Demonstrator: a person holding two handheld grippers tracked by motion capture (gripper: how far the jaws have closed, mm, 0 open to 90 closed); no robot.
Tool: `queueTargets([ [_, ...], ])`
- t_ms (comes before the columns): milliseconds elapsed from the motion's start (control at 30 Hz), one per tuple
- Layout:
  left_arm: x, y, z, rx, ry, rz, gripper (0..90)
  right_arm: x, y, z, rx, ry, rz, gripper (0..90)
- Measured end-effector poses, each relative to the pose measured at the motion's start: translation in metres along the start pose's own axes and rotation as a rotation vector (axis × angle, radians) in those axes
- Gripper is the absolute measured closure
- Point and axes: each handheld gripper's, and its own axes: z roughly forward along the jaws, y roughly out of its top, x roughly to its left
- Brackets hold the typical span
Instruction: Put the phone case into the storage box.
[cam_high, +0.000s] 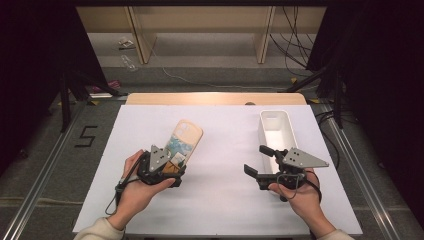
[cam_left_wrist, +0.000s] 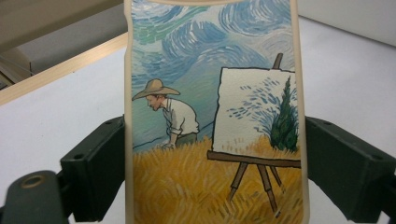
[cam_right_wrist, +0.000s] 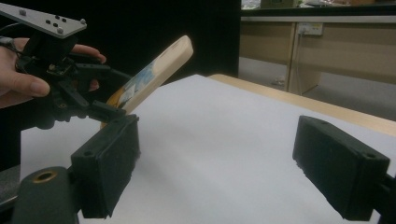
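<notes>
A cream-edged phone case (cam_high: 184, 140) printed with a painting of a man in a straw hat beside an easel is tilted up off the table, its top end raised. My left gripper (cam_high: 175, 167) is shut on its lower end. In the left gripper view the two black jaws press the case (cam_left_wrist: 210, 116) from both sides. My right gripper (cam_high: 257, 160) is held open to the right and points left, with nothing between its jaws. From the right gripper view (cam_right_wrist: 215, 168) I see the case (cam_right_wrist: 159, 70) slanting up out of the left gripper (cam_right_wrist: 112, 105).
A long, empty white bin (cam_high: 277, 132) stands at the back right, just behind the right gripper. A white sheet (cam_high: 220, 195) covers the wooden table (cam_high: 215, 98). Wooden shelving and cables are on the floor beyond.
</notes>
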Motion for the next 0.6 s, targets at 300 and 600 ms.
queueTargets([
  [300, -0.006, 0.003, 0.002, -0.005, -0.012, 0.02, 11.3, 0.002, 0.004, 0.009, -0.002, 0.001, 0.001, 15.5],
  [600, -0.013, 0.006, 0.005, -0.007, -0.03, 0.036, 11.3, 0.002, 0.006, 0.017, 0.003, -0.003, 0.011, 15.4],
])
